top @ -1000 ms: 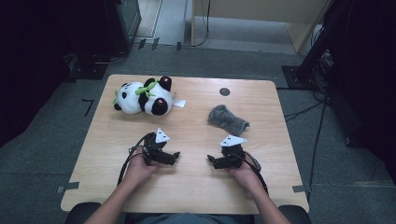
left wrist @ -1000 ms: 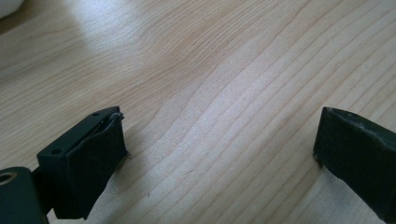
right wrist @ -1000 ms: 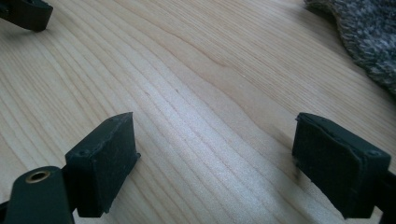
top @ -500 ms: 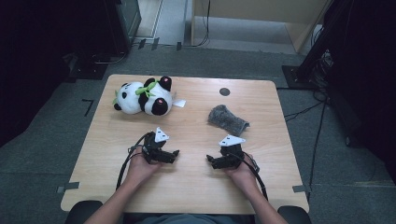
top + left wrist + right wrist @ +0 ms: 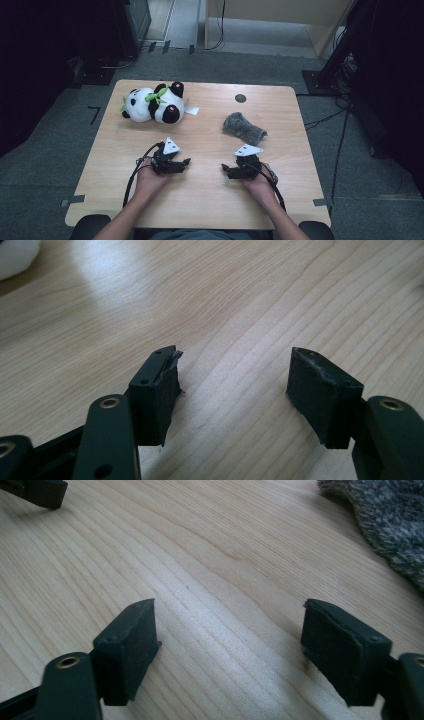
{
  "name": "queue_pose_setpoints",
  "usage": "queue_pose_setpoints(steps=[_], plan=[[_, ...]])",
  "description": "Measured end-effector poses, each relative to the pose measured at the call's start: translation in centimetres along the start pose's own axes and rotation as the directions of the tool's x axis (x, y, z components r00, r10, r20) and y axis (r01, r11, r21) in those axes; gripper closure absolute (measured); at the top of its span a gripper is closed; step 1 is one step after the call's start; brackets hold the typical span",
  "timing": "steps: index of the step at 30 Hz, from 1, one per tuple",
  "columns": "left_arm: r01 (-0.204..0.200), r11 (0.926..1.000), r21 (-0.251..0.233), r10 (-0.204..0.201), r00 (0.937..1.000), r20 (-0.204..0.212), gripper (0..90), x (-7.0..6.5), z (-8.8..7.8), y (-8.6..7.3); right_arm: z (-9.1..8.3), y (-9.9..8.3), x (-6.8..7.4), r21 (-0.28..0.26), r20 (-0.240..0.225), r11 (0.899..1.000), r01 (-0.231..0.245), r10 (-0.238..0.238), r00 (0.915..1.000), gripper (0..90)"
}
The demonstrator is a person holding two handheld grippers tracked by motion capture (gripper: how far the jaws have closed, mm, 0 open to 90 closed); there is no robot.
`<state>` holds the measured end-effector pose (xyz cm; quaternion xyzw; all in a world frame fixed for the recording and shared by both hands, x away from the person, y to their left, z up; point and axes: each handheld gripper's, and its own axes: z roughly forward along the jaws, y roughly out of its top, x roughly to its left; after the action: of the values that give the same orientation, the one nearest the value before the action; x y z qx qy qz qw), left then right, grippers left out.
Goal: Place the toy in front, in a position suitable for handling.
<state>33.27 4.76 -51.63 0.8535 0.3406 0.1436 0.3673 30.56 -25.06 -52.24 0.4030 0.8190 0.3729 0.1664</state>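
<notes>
Both claws are held apart over bare desk [image 5: 210,200], nothing between the jaws: the left claw [image 5: 186,162] roughly half open, the right claw [image 5: 225,170] wider. Both have just been closing on nothing. The grey knitted cloth [image 5: 243,128] lies right of centre, the panda plush [image 5: 152,104] at upper left. If closing is continued, the soft cloth could be missed or merely pinched. Otherwise, nothing is changed from the earlier frame.

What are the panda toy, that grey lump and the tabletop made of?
The panda toy looks like soft plush: fuzzy black-and-white pile. The grey lump seems to be knitted or fleecy fabric, with a flecked, woolly texture in the right gripper view. The tabletop looks like pale wood or wood-look laminate, with visible grain.
</notes>
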Motion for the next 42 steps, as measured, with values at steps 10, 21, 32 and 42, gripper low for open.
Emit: queue_pose_setpoints(steps=[10, 21, 32, 42], plan=[[0.067, 0.9972, 0.033, -0.07, 0.9949, 0.073, 38.6, 0.8, -0.8, 0.6, -0.3, 1.2, 0.0, 0.025, -0.029, 1.0, -0.015, 0.016, 0.9994, 29.3], [0.13, 0.9915, 0.01, -0.13, 0.9886, 0.077, 39.5, 2.9, -3.0, 1.3, -1.3, 2.5, -1.2, -0.006, -0.069, 0.998, -0.07, 0.069, 0.9952, 33.7], [0.13, 0.9914, 0.015, -0.13, 0.9894, 0.064, 42.1, 4.6, -4.1, 2.3, -1.8, 2.7, -1.7, -0.031, -0.055, 0.995, -0.092, 0.09, 0.9945, 37.5], [0.127, 0.9918, 0.013, -0.127, 0.9906, 0.051, 45.4, 6.3, -4.8, 3.5, -1.5, 3.0, -1.7, -0.013, -0.06, 0.997, -0.079, 0.078, 0.9952, 37.9]])
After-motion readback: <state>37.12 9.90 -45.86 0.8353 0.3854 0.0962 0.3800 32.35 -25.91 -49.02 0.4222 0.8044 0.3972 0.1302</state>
